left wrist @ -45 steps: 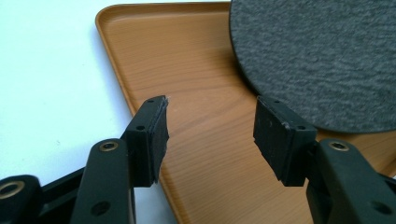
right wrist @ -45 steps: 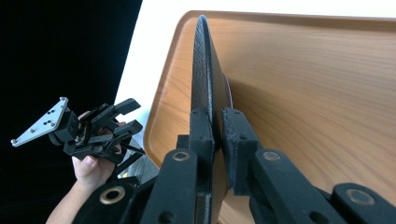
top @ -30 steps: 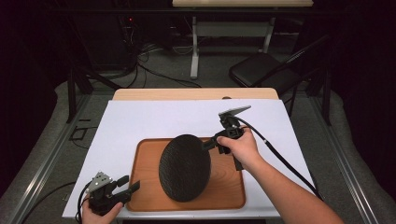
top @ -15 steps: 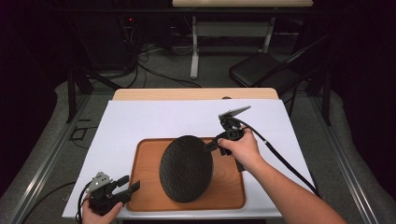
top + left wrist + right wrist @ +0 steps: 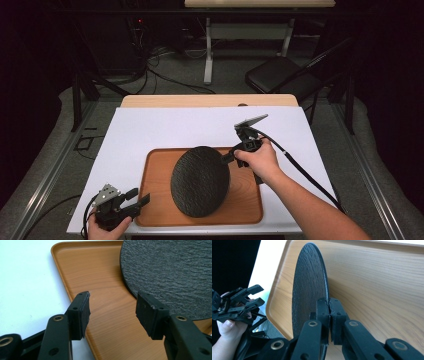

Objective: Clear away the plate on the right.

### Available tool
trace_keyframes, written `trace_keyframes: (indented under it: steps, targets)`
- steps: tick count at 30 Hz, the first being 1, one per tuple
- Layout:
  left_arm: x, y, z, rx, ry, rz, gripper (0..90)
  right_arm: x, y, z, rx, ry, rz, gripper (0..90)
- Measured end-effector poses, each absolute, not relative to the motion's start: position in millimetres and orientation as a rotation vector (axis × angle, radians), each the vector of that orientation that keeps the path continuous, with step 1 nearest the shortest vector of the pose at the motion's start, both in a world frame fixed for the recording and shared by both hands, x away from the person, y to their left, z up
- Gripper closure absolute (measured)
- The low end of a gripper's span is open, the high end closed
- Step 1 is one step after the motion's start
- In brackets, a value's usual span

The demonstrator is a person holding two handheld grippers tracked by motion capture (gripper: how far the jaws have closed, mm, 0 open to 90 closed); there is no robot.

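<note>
Black slate plate (image 5: 200,181) stood over the wooden tray (image 5: 155,190), its right rim clenched in the right gripper (image 5: 231,156); the left gripper (image 5: 141,197), jaws parted and empty, waited off the tray's near-left corner.

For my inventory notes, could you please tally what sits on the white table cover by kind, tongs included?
Wooden tray: 1
Black slate plate: 1
Tongs: 2, left tongs and right tongs
Total: 4
</note>
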State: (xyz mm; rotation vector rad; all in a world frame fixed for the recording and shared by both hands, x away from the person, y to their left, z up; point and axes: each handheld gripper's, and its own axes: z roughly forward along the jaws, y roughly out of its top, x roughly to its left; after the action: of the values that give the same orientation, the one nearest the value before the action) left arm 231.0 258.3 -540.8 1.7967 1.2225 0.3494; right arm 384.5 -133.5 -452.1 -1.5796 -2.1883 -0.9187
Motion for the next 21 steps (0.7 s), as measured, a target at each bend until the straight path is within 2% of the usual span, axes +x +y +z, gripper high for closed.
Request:
trace_keyframes:
  steps: [21]
  targets:
    - [231.0,258.1,-541.2,1.799,1.224,0.350,44.7,389.7,-149.0,-483.6,-1.590,-2.101,-0.905,86.7]
